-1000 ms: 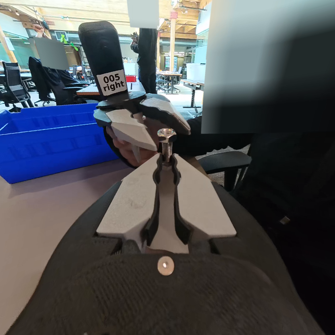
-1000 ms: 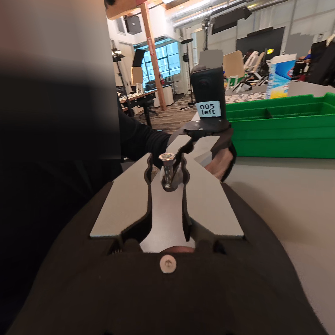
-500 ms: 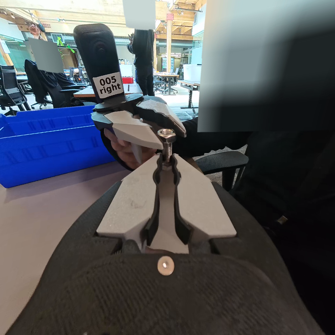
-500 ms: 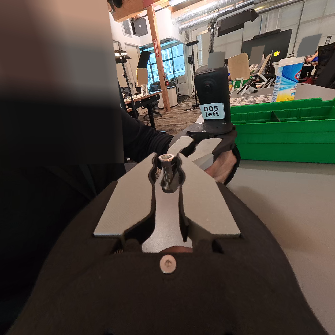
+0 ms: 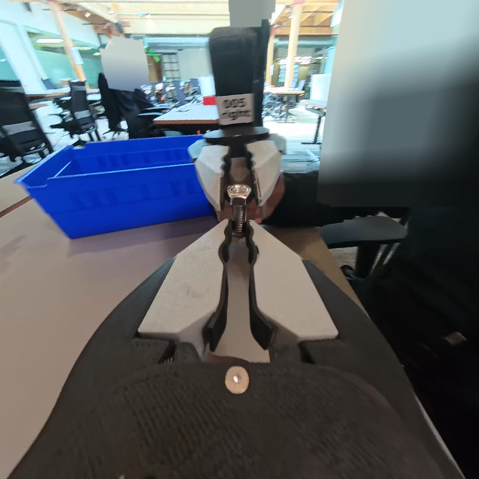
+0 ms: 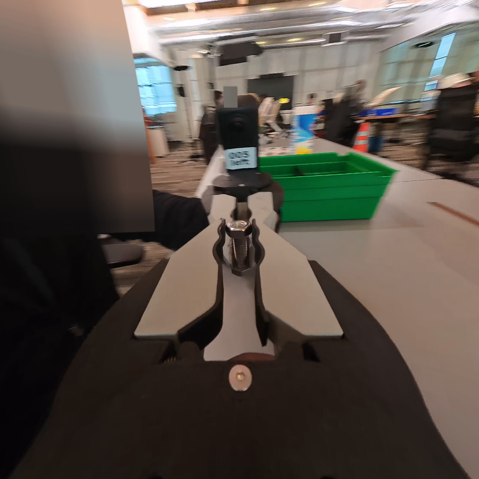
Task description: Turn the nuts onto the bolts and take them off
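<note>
Two grippers face each other above the table's (image 5: 77, 285) near edge, both level, tips nearly meeting; my left gripper (image 5: 238, 229) clamps the lower end of the bolt (image 5: 238, 217), which stands upright with the nut (image 5: 238, 194) at its top; my right gripper (image 6: 239, 228) has its jaws drawn in around that nut, though contact is unclear; a blue bin (image 5: 124, 186) sits behind one, a green bin (image 6: 329, 186) behind the other.

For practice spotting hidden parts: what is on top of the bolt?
A nut sits on the bolt's top end, held by the right tool. The bolt's tip inside the nut is covered, and the left tool partly hides its head.
</note>
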{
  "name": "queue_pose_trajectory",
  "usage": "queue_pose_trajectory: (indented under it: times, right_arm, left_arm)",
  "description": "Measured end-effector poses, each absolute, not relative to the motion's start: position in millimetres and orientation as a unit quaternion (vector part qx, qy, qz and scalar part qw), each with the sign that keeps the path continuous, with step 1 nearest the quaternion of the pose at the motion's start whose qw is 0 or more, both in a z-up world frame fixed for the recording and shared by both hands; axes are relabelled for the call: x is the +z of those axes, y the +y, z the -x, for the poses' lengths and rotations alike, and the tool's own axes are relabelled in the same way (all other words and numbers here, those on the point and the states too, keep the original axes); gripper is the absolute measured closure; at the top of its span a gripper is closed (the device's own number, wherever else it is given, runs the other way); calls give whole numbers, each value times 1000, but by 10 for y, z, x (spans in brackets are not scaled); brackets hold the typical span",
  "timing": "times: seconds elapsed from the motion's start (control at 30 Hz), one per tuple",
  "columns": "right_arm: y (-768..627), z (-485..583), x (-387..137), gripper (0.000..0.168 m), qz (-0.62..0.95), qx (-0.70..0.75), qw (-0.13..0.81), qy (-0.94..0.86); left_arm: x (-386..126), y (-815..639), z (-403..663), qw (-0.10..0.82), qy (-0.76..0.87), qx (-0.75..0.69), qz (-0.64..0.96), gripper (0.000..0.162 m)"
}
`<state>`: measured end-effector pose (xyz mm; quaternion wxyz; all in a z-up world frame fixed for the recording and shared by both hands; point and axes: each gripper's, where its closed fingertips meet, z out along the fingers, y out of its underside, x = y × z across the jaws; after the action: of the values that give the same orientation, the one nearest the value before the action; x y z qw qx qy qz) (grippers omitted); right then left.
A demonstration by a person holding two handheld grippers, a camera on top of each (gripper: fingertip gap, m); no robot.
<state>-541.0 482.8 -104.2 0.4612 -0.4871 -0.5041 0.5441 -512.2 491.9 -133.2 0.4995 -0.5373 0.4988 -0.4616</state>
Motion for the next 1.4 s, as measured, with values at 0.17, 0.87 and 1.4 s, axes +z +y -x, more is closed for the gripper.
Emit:
queue_pose_trajectory:
  times: [0.17, 0.87, 1.4]
  right_arm:
    - [5007, 5403, -1118, 152, 523, 477, 523, -475]
    - [5521, 5380, -1293, 152, 656, 233, 667, -265]
    - [5179, 5436, -1183, 104, 565, 542, 461, -418]
  left_arm:
    - [-1393, 5147, 5104, 507, 471, -435, 575, 155]
    - [-1561, 5438, 5119, 573, 372, -299, 666, 155]
    - [-1506, 5369, 5178, 534, 419, -406, 612, 155]
